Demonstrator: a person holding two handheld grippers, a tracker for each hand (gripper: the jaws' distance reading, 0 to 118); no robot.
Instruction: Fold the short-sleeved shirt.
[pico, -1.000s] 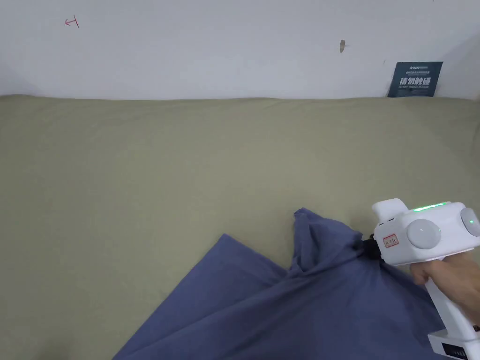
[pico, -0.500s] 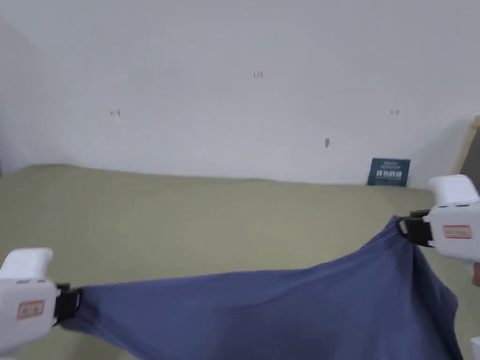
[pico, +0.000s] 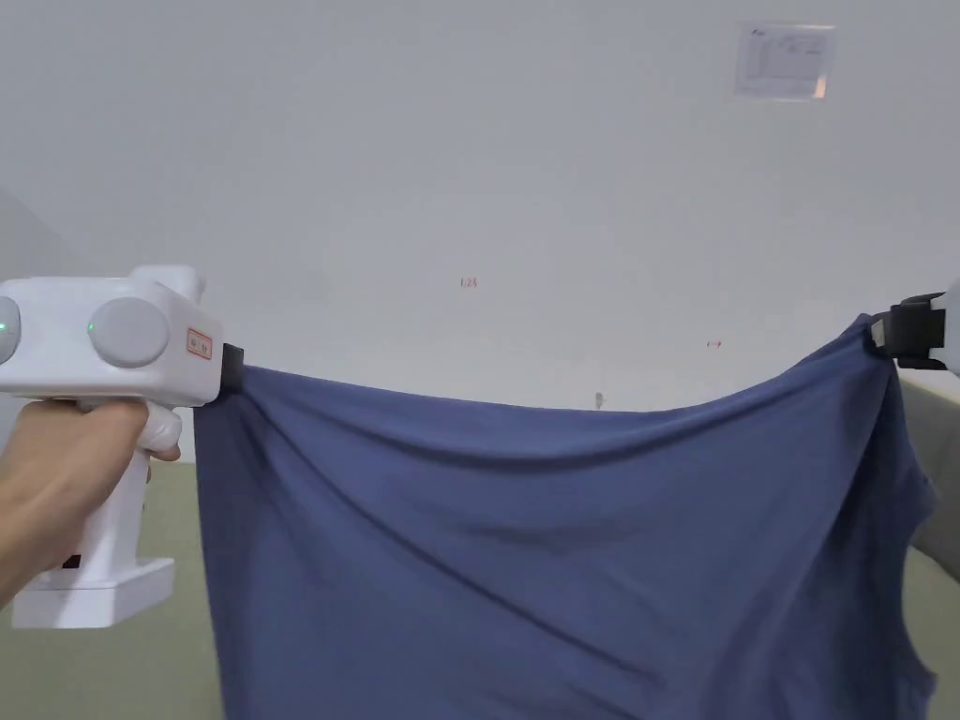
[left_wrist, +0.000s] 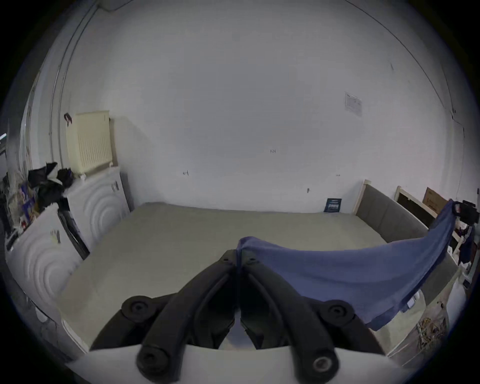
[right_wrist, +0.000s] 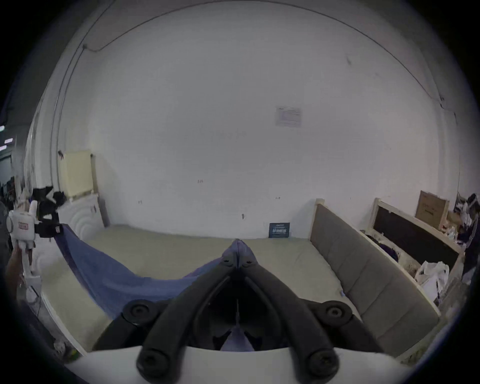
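Note:
A blue short-sleeved shirt (pico: 562, 553) hangs spread in the air in front of me, stretched between both grippers. My left gripper (pico: 234, 367) is shut on its upper left corner, and a hand holds the white body. At the right edge my right gripper (pico: 877, 334) is shut on the upper right corner. In the left gripper view the jaws (left_wrist: 237, 256) pinch the shirt (left_wrist: 350, 275), which sags away to the right. The right gripper view has the jaws (right_wrist: 237, 253) closed on a fold of shirt (right_wrist: 122, 275) running left to the other gripper (right_wrist: 55, 230).
Below the shirt lies an olive-green mattress (left_wrist: 181, 241) against a white wall. A grey padded headboard (right_wrist: 363, 275) stands at its right side, and white panels (left_wrist: 98, 207) at its left. A small dark sign (right_wrist: 279, 230) leans on the wall.
Both grippers have lifted the shirt off the mattress and pulled it apart sideways. It now hangs spread at head height. The head camera has tilted up toward the wall.

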